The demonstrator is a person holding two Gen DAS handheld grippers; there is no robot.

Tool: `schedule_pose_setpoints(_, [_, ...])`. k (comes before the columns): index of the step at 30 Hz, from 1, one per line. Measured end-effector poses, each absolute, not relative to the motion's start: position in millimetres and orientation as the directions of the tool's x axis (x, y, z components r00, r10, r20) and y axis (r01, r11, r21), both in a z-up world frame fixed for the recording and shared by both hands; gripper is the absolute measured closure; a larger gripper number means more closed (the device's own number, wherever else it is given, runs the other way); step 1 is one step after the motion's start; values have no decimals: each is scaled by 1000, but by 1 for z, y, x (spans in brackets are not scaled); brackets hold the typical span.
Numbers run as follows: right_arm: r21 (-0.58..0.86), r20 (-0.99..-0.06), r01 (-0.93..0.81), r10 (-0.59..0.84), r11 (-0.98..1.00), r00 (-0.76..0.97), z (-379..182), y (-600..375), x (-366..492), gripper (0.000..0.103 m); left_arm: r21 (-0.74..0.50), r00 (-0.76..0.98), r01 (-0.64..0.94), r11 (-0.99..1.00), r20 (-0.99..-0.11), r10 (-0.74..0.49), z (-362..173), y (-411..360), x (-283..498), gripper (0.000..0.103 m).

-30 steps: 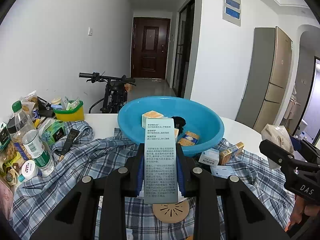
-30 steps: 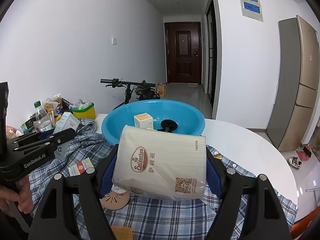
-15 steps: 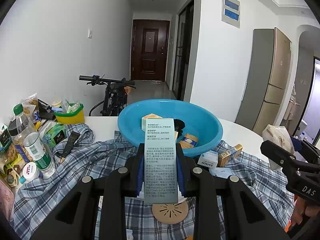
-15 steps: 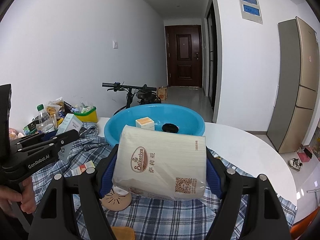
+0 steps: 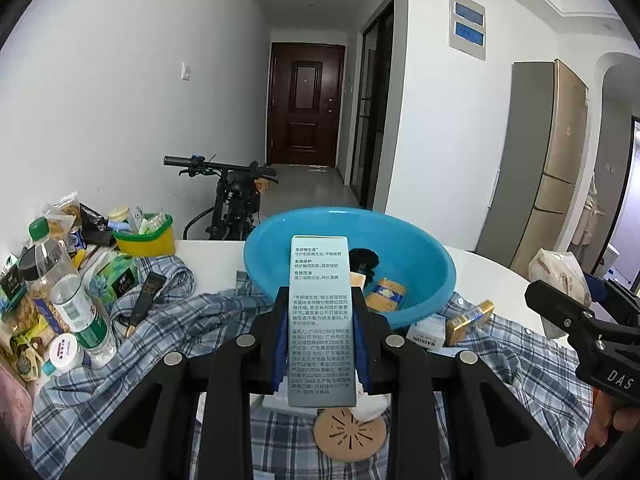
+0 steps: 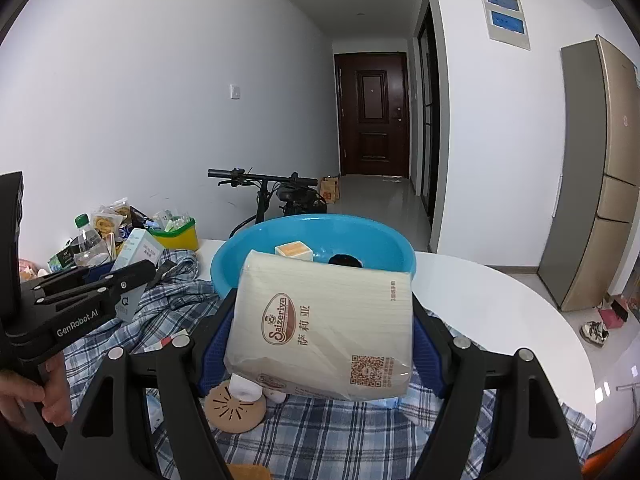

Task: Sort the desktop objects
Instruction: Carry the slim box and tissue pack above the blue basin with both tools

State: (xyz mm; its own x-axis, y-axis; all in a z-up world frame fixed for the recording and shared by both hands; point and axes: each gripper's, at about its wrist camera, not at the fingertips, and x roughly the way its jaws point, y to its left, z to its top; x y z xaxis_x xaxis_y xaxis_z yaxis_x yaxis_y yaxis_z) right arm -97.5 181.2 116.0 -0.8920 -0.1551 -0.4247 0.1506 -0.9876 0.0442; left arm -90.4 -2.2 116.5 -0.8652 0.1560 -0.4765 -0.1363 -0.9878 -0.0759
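Left gripper (image 5: pixel 320 332): jaws clamped on a tall, pale green carton (image 5: pixel 321 320) with printed text, held upright in front of the basin.
Right gripper (image 6: pixel 320 332): jaws closed on a soft, plastic-wrapped tissue pack (image 6: pixel 324 324), cream-coloured.
Basin (image 5: pixel 420 248): round, glossy blue plastic; holds small orange boxes (image 5: pixel 386 294) and a black item.
Table (image 6: pixel 500 304): white, round, partly covered by a crumpled plaid cloth (image 5: pixel 192 320).
Left side: bottles (image 5: pixel 72 300), snack packets.

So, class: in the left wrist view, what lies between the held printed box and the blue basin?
Only rumpled plaid cloth; the tall box overlaps the blue basin there.
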Motion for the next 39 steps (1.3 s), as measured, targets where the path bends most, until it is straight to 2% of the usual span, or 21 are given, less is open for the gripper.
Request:
schedule_pose_setpoints(23, [0, -398, 132, -121, -991, -909, 135, 183, -178, 29, -78, -863, -137, -987, -479, 158, 127, 6, -187, 74])
schedule_pose_setpoints(39, [50, -411, 111, -121, -993, -904, 127, 203, -284, 29, -67, -840, -172, -983, -512, 182, 114, 35, -311, 74])
